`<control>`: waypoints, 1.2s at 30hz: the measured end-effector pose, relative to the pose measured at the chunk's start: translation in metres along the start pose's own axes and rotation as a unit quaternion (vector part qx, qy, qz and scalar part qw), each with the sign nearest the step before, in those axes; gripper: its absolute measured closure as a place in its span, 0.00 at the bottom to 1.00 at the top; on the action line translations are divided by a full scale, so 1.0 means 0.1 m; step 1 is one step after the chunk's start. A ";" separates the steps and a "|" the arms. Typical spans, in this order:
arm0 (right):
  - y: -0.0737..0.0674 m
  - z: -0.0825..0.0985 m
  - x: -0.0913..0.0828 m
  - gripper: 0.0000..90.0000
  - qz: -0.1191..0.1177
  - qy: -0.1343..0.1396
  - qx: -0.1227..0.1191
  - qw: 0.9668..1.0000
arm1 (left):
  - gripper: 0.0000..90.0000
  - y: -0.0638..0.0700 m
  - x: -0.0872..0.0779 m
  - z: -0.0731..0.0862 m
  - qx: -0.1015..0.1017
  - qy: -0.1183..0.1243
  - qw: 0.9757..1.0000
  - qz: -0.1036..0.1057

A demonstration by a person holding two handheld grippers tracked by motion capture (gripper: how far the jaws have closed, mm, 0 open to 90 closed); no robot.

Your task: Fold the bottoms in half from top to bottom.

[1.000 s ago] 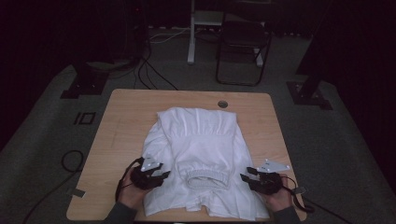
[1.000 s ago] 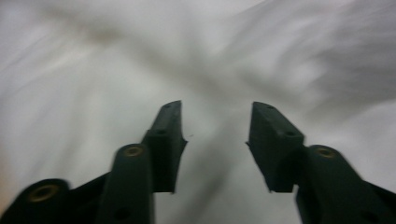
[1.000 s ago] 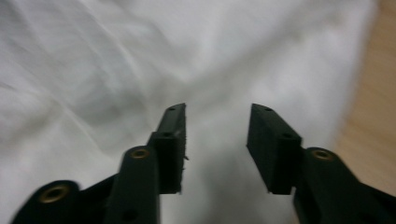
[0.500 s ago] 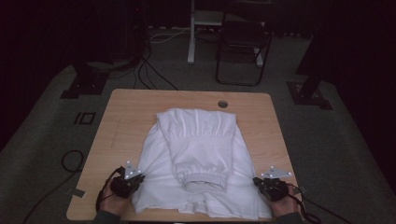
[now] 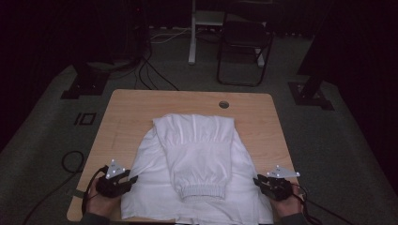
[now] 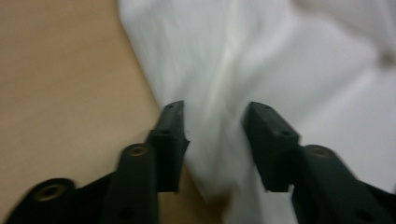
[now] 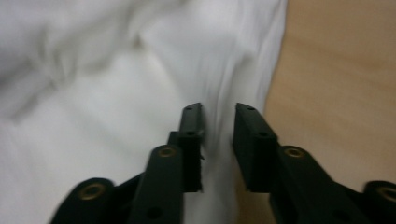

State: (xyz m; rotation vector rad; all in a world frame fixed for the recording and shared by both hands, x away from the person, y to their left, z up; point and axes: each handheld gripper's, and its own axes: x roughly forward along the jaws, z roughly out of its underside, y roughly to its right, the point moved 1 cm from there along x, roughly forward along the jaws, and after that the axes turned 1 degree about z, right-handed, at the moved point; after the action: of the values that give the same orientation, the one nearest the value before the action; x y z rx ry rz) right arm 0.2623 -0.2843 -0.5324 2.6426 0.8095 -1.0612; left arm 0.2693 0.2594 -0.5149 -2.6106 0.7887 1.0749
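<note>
We hold the left gripper (image 5: 133, 178) and right gripper (image 5: 256, 180) at the garment's (image 5: 197, 159) side edges near the tabletop's (image 5: 126, 108) near edge, both jaws just reopened, spread around cloth without pinching.

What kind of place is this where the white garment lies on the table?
Probably a dim recording studio or lab, not a home. The light wooden table with the white fabric garment stands on grey carpet, with black cables trailing on the floor, black stand bases beside it and a black folding chair behind.
</note>
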 end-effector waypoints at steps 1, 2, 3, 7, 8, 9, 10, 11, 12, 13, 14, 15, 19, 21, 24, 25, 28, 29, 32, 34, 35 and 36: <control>0.02 -0.06 0.01 0.73 -0.007 0.009 0.004 1.000 | 0.61 -0.04 0.01 -0.07 -0.002 0.008 1.000 0.001; 0.04 -0.13 0.04 0.71 -0.014 0.016 0.006 1.000 | 0.60 -0.08 0.03 -0.15 -0.005 0.018 1.000 0.003; 0.05 -0.21 0.08 0.69 -0.016 0.022 0.007 1.000 | 0.58 -0.11 0.06 -0.23 -0.006 0.025 1.000 0.004; 0.11 -0.52 0.26 0.63 -0.026 0.041 0.006 0.999 | 0.47 -0.23 0.21 -0.58 -0.010 0.050 0.999 0.005; 0.12 -0.60 0.32 0.61 -0.030 0.045 0.006 0.999 | 0.44 -0.26 0.26 -0.67 -0.015 0.059 0.998 0.009; 0.13 -0.69 0.36 0.60 -0.027 0.047 0.002 0.999 | 0.43 -0.29 0.30 -0.76 -0.020 0.068 0.997 0.012; 0.14 -0.78 0.41 0.59 -0.028 0.050 0.000 0.998 | 0.42 -0.32 0.37 -0.87 -0.026 0.076 0.997 0.019; 0.15 -0.88 0.47 0.57 -0.030 0.055 -0.001 0.998 | 0.41 -0.33 0.42 -0.94 -0.031 0.077 0.996 0.024; 0.17 -0.95 0.51 0.55 -0.032 0.058 0.001 0.998 | 0.39 -0.35 0.48 -1.04 -0.034 0.080 0.996 0.026; 0.19 -1.03 0.56 0.55 -0.032 0.059 0.003 0.998 | 0.39 -0.37 0.55 -1.14 -0.032 0.081 0.996 0.026; 0.21 -1.12 0.61 0.54 -0.028 0.064 0.001 0.998 | 0.38 -0.39 0.62 -1.23 -0.035 0.082 0.996 0.027; 0.23 -1.20 0.65 0.53 -0.023 0.067 0.002 0.997 | 0.36 -0.41 0.69 -1.32 -0.036 0.081 0.996 0.029; 0.35 -1.51 0.87 0.50 -0.018 0.075 0.029 0.997 | 0.29 -0.49 1.04 -1.58 -0.051 0.068 0.996 0.025; 0.41 -1.62 1.01 0.47 -0.007 0.073 0.037 0.997 | 0.28 -0.54 1.22 -1.65 -0.064 0.050 0.997 0.017; 0.51 -1.73 1.25 0.43 -0.001 0.063 0.056 0.996 | 0.28 -0.62 1.47 -1.70 -0.078 0.023 0.997 0.003; 0.54 -1.75 1.33 0.42 0.001 0.059 0.066 0.996 | 0.28 -0.64 1.54 -1.70 -0.081 0.012 0.997 -0.002; 0.62 -1.80 1.55 0.40 0.008 0.044 0.097 0.994 | 0.28 -0.67 1.72 -1.70 -0.090 -0.013 0.996 -0.022; 0.65 -1.81 1.61 0.39 0.011 0.039 0.105 0.994 | 0.27 -0.68 1.76 -1.70 -0.092 -0.021 0.995 -0.023; 0.71 -1.82 1.78 0.36 0.017 0.011 0.130 0.991 | 0.25 -0.70 1.87 -1.67 -0.104 -0.039 0.993 -0.029; 0.75 -1.81 1.86 0.36 0.030 -0.006 0.136 0.990 | 0.23 -0.71 1.91 -1.65 -0.104 -0.048 0.993 -0.034; 0.77 -1.80 1.90 0.36 0.037 -0.015 0.142 0.989 | 0.23 -0.73 1.93 -1.64 -0.112 -0.053 0.992 -0.031; 0.79 -1.79 1.92 0.35 0.046 -0.024 0.147 0.988 | 0.22 -0.75 1.93 -1.63 -0.122 -0.052 0.991 -0.028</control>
State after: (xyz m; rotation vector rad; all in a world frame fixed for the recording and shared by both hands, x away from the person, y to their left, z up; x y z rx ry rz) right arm 0.5253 -0.2060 -0.5359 2.8455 0.5509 -1.3038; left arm 0.5208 0.1830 -0.5350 -2.7255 0.5915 1.3560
